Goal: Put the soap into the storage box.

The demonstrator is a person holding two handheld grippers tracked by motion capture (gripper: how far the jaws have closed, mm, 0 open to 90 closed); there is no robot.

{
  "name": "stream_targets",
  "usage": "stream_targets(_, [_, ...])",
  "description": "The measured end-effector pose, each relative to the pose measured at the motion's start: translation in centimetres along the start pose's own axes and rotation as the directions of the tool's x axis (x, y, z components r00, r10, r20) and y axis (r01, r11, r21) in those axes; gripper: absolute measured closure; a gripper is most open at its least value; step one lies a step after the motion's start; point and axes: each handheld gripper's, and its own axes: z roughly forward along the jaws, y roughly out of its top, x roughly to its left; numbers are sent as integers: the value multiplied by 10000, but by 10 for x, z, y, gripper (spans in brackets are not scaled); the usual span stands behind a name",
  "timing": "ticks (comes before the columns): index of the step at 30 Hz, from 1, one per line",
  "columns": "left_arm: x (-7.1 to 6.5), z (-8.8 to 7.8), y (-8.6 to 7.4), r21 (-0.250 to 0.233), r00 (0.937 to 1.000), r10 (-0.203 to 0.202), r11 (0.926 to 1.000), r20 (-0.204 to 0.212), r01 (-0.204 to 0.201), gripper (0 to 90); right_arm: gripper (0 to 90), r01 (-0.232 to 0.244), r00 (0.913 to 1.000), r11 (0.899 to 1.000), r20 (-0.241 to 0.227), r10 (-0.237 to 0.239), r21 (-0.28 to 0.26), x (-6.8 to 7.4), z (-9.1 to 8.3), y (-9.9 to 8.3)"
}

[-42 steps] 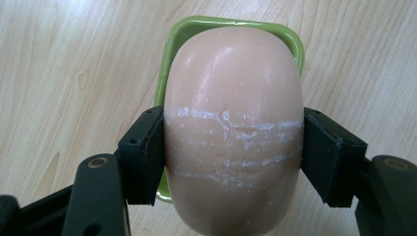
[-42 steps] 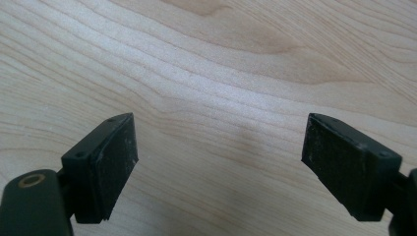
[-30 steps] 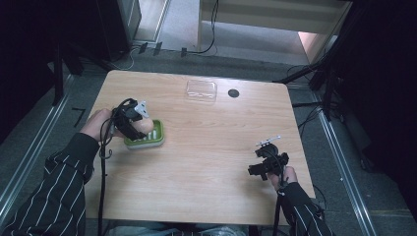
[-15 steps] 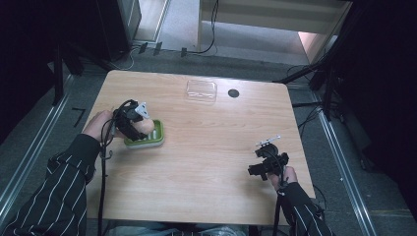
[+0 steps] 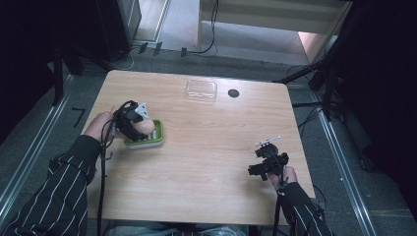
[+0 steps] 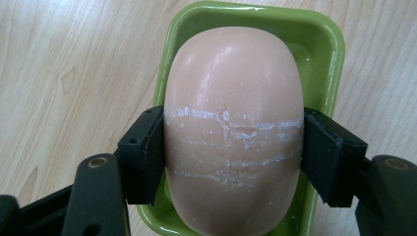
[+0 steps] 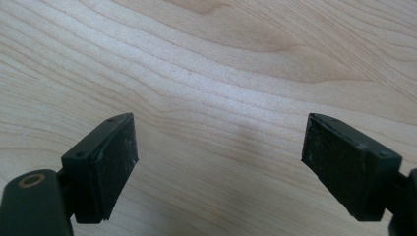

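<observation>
Pink soap bar [image 6: 233,132] clamped between left gripper [image 6: 231,157] jaws, inside green soap dish [image 6: 328,64]. Right gripper [image 7: 221,162] jaws wide apart over bare wooden table [image 7: 221,59].

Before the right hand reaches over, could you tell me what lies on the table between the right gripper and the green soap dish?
In the high view, only bare wood separates the right gripper from the green soap dish.
</observation>
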Motion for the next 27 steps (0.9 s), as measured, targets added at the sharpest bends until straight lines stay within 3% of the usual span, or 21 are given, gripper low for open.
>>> stream_targets(7, [0,5,-2,23,10000,56,10000,31,-56,333,143,3,10000,10000,-45,-3,-20,-1,0,0])
stream_targets(13, [-2,9,-3,144,9992,389,9991,-41,-388,332,143,-24,10000,10000,-33,24,-20,0,0,0])
stream_targets(27, [2,11,-11,-70,9996,283,9996,16,-283,329,143,-5,10000,10000,-25,5,-22,0,0,0])
